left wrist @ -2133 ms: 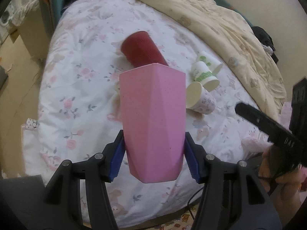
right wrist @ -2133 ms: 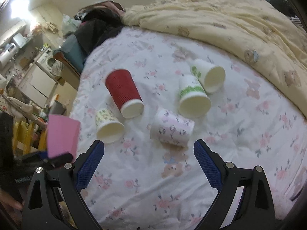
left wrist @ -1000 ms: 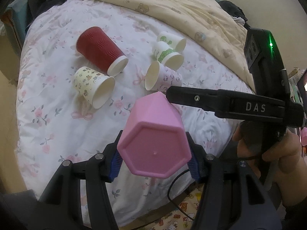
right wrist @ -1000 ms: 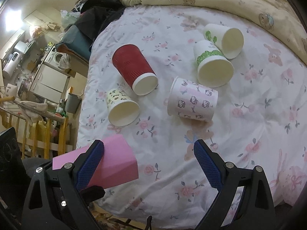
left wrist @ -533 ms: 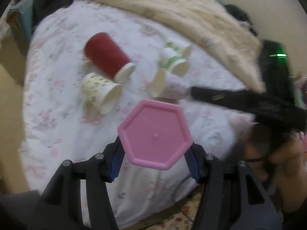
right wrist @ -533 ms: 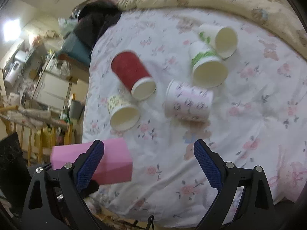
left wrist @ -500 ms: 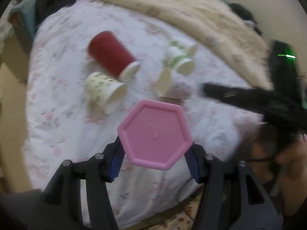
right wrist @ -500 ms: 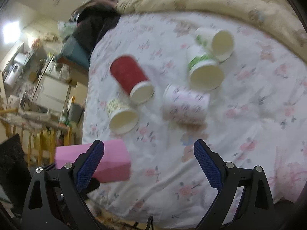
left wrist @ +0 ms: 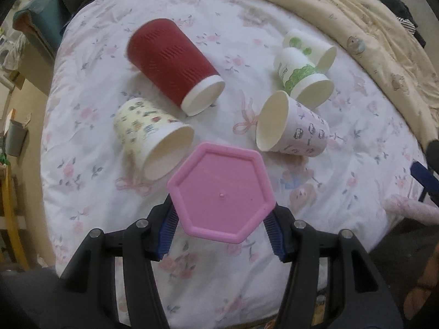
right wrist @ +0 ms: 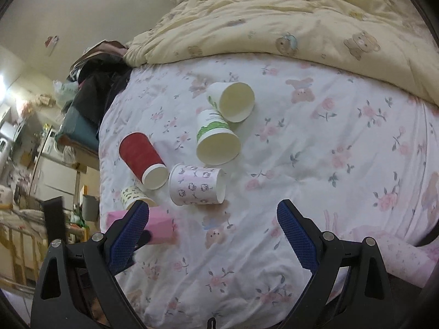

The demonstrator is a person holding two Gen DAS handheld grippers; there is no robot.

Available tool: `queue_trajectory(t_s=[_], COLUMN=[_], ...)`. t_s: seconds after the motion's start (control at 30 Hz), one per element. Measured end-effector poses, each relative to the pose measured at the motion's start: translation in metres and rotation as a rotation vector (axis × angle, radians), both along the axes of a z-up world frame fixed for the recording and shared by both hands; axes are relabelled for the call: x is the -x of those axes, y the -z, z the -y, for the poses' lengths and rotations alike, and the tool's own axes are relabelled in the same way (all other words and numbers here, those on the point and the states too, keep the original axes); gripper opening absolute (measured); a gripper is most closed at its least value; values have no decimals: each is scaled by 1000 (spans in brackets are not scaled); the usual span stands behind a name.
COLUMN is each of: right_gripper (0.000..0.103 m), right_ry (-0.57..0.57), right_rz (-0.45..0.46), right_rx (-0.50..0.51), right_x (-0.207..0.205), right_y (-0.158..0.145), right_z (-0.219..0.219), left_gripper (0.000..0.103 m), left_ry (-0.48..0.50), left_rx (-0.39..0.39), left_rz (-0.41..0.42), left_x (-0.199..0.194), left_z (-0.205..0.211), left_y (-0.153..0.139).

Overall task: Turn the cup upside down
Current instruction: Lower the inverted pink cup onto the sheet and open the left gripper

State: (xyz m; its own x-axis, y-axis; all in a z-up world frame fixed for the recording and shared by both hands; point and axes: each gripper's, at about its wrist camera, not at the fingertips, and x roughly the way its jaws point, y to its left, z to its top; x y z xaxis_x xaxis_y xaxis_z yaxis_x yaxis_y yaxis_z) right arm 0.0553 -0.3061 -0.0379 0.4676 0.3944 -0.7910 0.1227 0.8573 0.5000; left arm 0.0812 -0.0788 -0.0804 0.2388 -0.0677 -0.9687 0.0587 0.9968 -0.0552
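My left gripper [left wrist: 221,231] is shut on a pink hexagonal plastic cup [left wrist: 221,192]. The cup's flat base faces the camera, so it is turned mouth-down over the near part of the bed. In the right wrist view the pink cup [right wrist: 160,226] shows at the lower left, partly hidden behind my right gripper's left finger. My right gripper [right wrist: 214,235] is open and empty, held over the floral sheet in front of the paper cups.
Several paper cups lie on their sides on the floral bedsheet [left wrist: 90,137]: a red ribbed cup [left wrist: 172,60], a cream patterned cup [left wrist: 149,134], a pale pink kitty-print cup [left wrist: 299,128] and two green-print cups [left wrist: 301,74]. A yellow quilt [right wrist: 301,19] is bunched at the back.
The left gripper tipped the pink cup from upright to base-up and moved in closer over the bed. The right gripper drew back to the right and tilted up.
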Motion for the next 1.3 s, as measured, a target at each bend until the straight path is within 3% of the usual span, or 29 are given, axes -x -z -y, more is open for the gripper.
queue_trajectory(t_s=[0.3,0.7,0.83,1.07,1.13,1.3], right_gripper=[97,97,97,97,97,97], right_ry=[-15,-23,-31,-42,-49,-69], right_rz=[-19,-30,-29,-20,-9,32], right_rx=[33,25,34,48,57,68], right_x=[-4,-5,-5,-6,-5,-2], right_y=[2,3,3,2,1,-6], right_z=[-3,-6,-8,-12,-14,-20], left_gripper=[53,56,86,88,88,88], left_ry=[-26,3,5,15,9,2], left_rx=[-25,-59,-59,-45,-12,-32], left_rz=[-48,-31,-19,38,70,195], left_x=[-18,-25,-23,-10,-4,16], left_z=[14,20,21,17,12,0], left_y=[24,24,23,1,-14,-57])
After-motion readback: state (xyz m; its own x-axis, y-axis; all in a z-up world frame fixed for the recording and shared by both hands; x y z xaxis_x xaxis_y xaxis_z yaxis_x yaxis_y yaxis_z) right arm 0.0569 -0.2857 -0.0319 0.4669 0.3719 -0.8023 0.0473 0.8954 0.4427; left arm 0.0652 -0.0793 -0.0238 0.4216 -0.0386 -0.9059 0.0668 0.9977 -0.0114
